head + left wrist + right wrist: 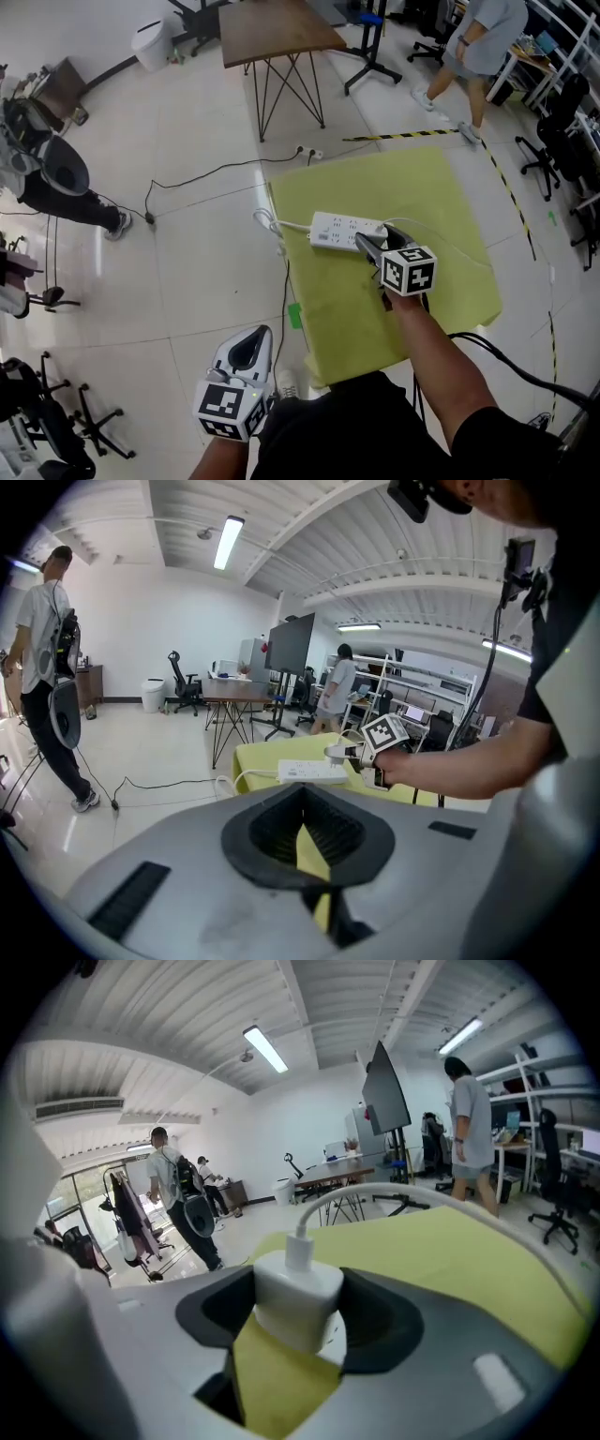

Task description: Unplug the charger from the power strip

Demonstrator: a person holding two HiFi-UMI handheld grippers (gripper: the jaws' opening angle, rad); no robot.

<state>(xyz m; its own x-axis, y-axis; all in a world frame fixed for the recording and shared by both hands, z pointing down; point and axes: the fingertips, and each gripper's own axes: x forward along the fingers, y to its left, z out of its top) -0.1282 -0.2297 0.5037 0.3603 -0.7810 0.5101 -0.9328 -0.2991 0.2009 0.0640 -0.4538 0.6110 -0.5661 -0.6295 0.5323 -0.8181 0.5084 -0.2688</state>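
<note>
A white power strip (342, 230) lies on a yellow-green cloth (403, 187) spread on the floor; its own cord (272, 225) runs off the cloth's left edge. My right gripper (372, 242) hovers at the strip's right end, shut on the white charger (295, 1293). The charger's cable (375, 1190) arcs up and away over the cloth. In the left gripper view the charger (339, 752) sits just above the strip (312, 772). My left gripper (262, 330) hangs back near my body over bare tile, shut with nothing in it.
A wooden table on wire legs (277, 28) stands beyond the cloth. A person (478, 47) walks at the far right, another person (47, 178) stands at the left. A black cable (206, 173) crosses the tiles to a floor socket (309, 153). Office chairs (562, 131) line the right side.
</note>
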